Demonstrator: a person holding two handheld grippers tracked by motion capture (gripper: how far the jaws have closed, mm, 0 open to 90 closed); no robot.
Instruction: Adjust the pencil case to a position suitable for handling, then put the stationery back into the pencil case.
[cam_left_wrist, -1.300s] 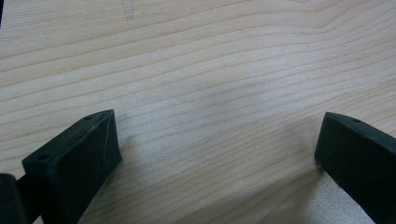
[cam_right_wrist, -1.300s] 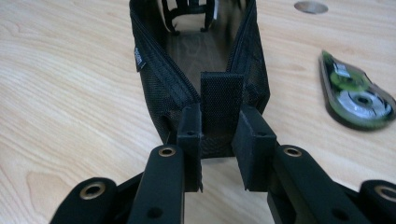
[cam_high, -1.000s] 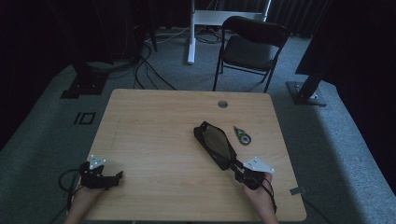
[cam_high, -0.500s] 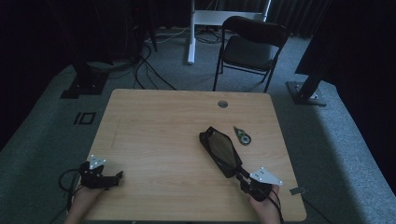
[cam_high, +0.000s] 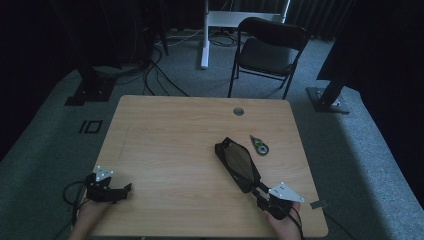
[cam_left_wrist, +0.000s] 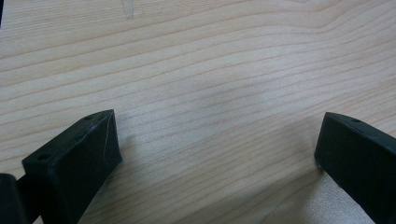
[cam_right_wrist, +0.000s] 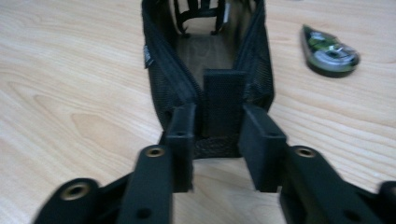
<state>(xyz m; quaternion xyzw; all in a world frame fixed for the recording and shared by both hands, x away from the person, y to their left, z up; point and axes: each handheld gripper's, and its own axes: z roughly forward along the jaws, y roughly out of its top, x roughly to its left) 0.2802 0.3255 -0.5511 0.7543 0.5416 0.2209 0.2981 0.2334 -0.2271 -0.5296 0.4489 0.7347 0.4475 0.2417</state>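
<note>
A wooden desk (cam_high: 175, 150) is seen from above. At its near right edge, the right hand-held gripper (cam_high: 260, 191) is clamped on the near end of a black mesh pouch (cam_high: 237, 162), which lies flat and angles away toward the desk's middle. In the right gripper view, the jaws are pressed against the pouch's (cam_right_wrist: 205, 70) end tab. A small green tape dispenser (cam_high: 259, 145) is placed just beside the pouch. At the near left corner, the left hand-held gripper (cam_high: 125, 189) is held with jaws spread wide over bare wood. A folding chair (cam_high: 267, 50) is set beyond the desk.

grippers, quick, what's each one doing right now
Left gripper: open, holding nothing, over bare table.
Right gripper: shut on the black mesh pouch.
</note>
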